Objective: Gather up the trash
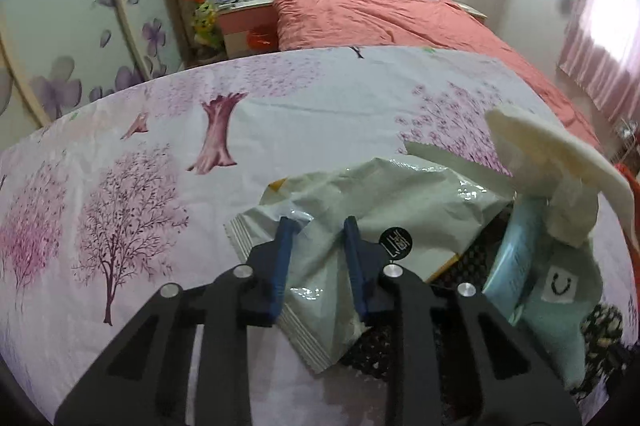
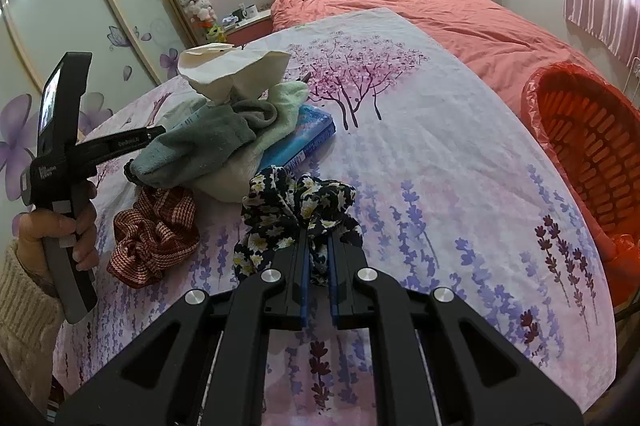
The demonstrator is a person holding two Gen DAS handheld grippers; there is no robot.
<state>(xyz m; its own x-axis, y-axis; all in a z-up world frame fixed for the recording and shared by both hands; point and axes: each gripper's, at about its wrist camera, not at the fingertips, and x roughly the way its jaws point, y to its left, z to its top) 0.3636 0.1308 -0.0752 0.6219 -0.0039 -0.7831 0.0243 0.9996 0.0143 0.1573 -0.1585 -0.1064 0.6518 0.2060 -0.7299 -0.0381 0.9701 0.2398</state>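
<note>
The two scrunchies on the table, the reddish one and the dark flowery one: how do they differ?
The reddish checked scrunchie has a woven red-and-white pattern; the dark floral scrunchie is navy-black with small pale flowers. The reddish one lies free on the tablecloth, touched by neither tool, while the floral one is pinched in the jaws of the right gripper. The floral one looks more spread out. Both are ruffled fabric hair ties.

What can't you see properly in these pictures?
- Left wrist view: whether the left gripper really pinches the pale wrapper is unclear.
- Right wrist view: its tips hide behind the green sock.
- Red basket: cut off by the right edge.
- Blue packet: print too small.
</note>
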